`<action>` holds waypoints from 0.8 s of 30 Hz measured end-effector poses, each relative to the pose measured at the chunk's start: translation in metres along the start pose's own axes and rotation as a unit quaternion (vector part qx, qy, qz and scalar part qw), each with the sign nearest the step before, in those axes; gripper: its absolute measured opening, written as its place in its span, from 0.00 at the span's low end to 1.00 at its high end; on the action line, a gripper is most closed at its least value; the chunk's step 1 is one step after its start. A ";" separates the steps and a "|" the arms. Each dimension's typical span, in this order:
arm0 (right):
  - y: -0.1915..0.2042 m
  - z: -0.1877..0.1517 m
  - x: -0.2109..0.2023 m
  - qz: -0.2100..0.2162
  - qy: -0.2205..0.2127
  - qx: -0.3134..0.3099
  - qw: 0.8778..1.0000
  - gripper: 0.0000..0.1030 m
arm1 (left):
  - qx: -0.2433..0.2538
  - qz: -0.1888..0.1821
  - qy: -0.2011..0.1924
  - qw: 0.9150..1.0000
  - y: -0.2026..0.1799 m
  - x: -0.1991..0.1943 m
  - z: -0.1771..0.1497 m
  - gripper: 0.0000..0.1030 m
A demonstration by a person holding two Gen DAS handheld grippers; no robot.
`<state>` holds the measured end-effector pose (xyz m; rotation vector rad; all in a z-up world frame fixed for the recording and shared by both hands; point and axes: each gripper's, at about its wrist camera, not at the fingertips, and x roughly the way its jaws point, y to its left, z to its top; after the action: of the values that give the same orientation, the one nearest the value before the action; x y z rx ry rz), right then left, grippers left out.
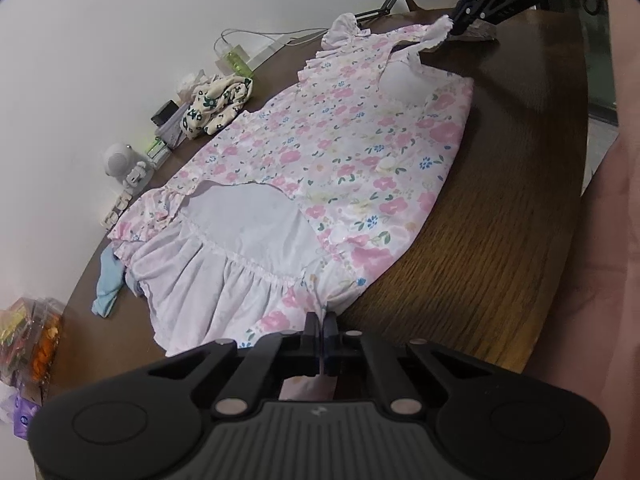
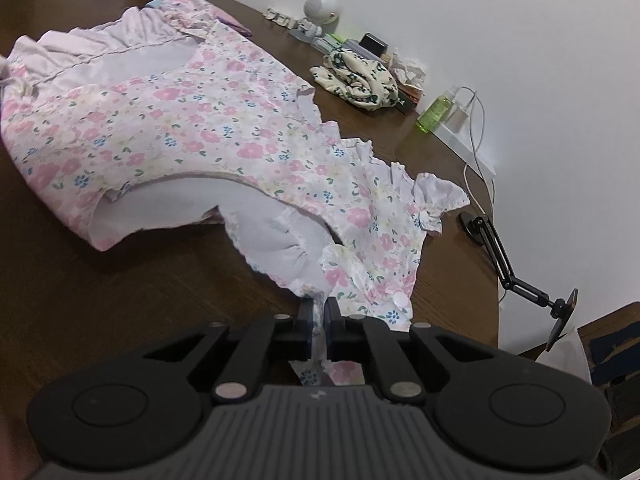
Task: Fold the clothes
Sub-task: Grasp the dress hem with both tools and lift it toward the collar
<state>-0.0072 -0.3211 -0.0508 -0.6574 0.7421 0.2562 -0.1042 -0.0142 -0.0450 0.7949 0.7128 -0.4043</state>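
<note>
Dress: the floral dress [image 1: 340, 152] lies spread along the bench [image 1: 500, 240], one long edge already turned over.
Left claw [image 1: 321, 322]: I pinch its hem corner.
Right claw [image 2: 319, 312]: I pinch its shoulder ruffle.
Left to do: most folds.

Left wrist view low behind its jaws at the dress [image 1: 340, 152] hem, right wrist view low behind its jaws at the collar end, both angled down, sharing dress and tabletop [image 1: 500, 240].

No legible text or labels.
</note>
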 end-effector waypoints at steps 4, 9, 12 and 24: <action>-0.009 0.008 -0.017 -0.004 0.001 -0.043 0.999 0.03 | 0.001 0.003 -0.007 1.000 0.024 -0.014 0.008 0.00; -0.041 0.047 -0.015 -0.010 0.004 -0.129 0.992 0.03 | -0.005 0.033 -0.009 0.999 0.084 -0.008 0.039 0.00; -0.057 0.066 0.016 0.017 0.027 -0.188 0.982 0.03 | -0.002 0.038 0.019 0.999 0.117 0.031 0.065 0.01; -0.066 0.073 0.107 0.125 0.125 -0.209 0.962 0.03 | 0.034 -0.054 0.068 0.996 0.143 0.133 0.084 0.05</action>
<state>0.1380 -0.3266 -0.0544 -1.0098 1.0295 0.5790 0.1064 0.0042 -0.0263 0.8561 0.8760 -0.4778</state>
